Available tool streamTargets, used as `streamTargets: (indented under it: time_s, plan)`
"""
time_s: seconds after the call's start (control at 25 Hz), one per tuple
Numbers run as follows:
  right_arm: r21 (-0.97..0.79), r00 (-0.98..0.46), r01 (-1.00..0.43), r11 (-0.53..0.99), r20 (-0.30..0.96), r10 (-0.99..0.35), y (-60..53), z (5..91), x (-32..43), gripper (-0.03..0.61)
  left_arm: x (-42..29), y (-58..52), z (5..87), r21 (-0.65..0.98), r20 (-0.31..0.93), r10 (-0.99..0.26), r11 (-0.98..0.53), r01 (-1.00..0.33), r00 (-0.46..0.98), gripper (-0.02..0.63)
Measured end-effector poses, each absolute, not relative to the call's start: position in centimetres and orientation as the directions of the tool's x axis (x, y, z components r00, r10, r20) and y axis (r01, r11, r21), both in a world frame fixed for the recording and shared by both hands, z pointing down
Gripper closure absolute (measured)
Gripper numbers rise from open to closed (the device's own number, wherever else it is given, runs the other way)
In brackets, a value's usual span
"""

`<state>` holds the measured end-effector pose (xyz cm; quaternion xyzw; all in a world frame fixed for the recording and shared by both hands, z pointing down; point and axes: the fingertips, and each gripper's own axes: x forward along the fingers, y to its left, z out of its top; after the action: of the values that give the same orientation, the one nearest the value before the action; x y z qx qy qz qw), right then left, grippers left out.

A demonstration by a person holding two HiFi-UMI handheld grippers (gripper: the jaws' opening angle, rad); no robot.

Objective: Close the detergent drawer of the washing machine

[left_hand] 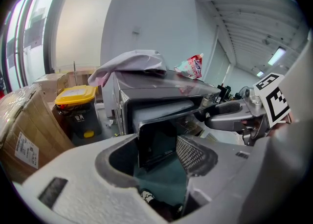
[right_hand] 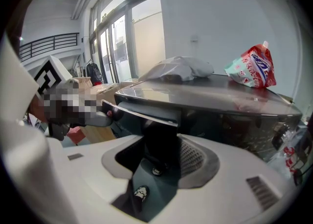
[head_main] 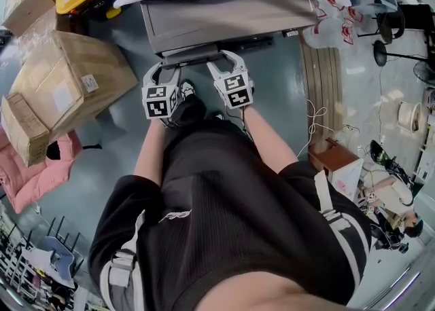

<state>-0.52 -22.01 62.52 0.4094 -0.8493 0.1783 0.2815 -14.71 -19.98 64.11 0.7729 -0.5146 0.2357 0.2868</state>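
**A:** While you stand at the washer (head_main: 231, 11), its drawer (head_main: 190, 54) juts out of the front, toward the washer's left side, not yet shut.

**B:** Your left gripper (head_main: 165, 67) is spread, with the drawer's left end between its jaws.

**A:** Your right gripper (head_main: 225, 62) is spread too, round the drawer's right end.

**B:** Whether your pads touch the drawer, I can't tell.
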Motion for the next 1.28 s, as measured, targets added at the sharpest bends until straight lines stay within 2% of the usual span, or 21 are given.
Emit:
streamTargets:
  time_s: [0.48, 0.76, 0.88, 1.12, 1.28]
  plan:
    - [-0.07, -0.485, -0.81, 0.582, 0.637, -0.599, -22.4, 62.6, -0.6, 0.382, -14.8, -20.4, 64.1, 0.234, 0.651, -0.646, -0.328, -0.915, 0.398, 0.37]
    - [-0.129, -0.52, -0.812, 0.569, 0.604, -0.604, -22.4, 62.4, -0.2, 0.364, -14.8, -20.4, 63.7, 0.202, 0.665, -0.667, -0.273, -0.941, 0.337, 0.368]
    - [-0.133, -0.526, -0.812, 0.569, 0.588, -0.614, -22.2, 61.9, -0.3, 0.334, -14.5, -20.4, 63.2, 0.206, 0.648, -0.696, -0.23, -0.951, 0.308, 0.32]
    - [-0.124, -0.519, -0.829, 0.546, 0.534, -0.667, -21.9, 61.2, -0.7, 0.307, -14.5, -20.2, 62.4, 0.201, 0.622, -0.75, -0.127, -0.971, 0.227, 0.297]
    - [-0.136, -0.511, -0.841, 0.523, 0.515, -0.688, -21.7, 61.0, -0.5, 0.331, -14.4, -20.0, 61.9, 0.236, 0.603, -0.775, -0.05, -0.97, 0.187, 0.274]
